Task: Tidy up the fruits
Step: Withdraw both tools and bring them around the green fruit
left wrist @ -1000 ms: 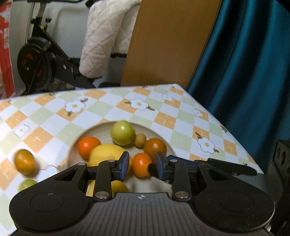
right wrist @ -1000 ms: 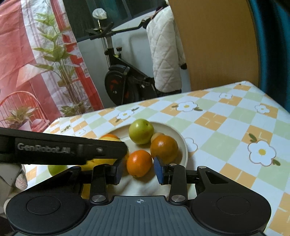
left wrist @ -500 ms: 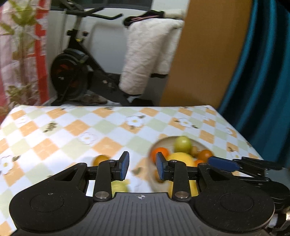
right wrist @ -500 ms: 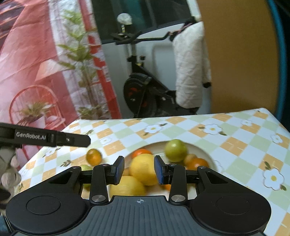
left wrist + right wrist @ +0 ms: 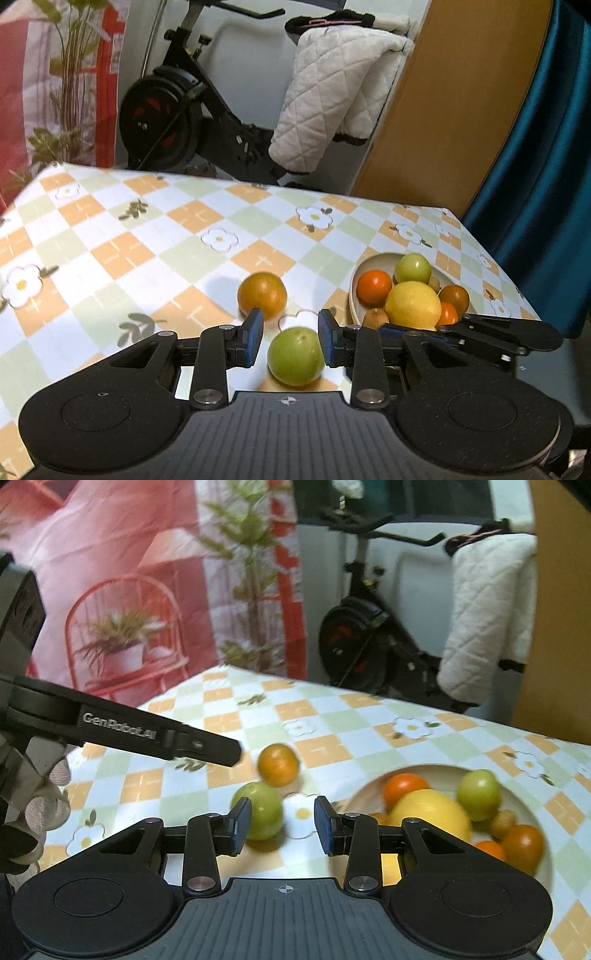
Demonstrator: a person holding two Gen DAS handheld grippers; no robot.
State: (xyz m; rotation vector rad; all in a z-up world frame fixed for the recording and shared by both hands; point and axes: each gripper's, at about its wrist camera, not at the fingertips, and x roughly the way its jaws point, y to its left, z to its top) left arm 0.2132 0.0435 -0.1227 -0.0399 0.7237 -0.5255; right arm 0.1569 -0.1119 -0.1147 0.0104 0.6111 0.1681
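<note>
A loose green fruit [image 5: 295,356] [image 5: 264,808] lies on the checked tablecloth with an orange [image 5: 262,295] [image 5: 277,765] just behind it. My left gripper [image 5: 290,332] hovers over the green fruit, its pads narrowly apart and not pressing it. My right gripper [image 5: 282,825] stands narrowly open with nothing in it, the green fruit by its left pad. To the right, the beige plate [image 5: 354,291] [image 5: 528,797] holds a lemon [image 5: 413,304], a green fruit, several oranges and small brown fruits. The left gripper's finger [image 5: 199,744] shows at the left of the right wrist view.
The table's far edge [image 5: 229,182] faces an exercise bike [image 5: 166,122] draped with a white quilted jacket. A wooden panel [image 5: 454,110] and a teal curtain [image 5: 546,184] stand at the right. A gloved hand [image 5: 44,805] shows at the left.
Both grippers have swung left, away from the plate, and now sit over the loose green fruit and orange. The plate has slid to the right in both views.
</note>
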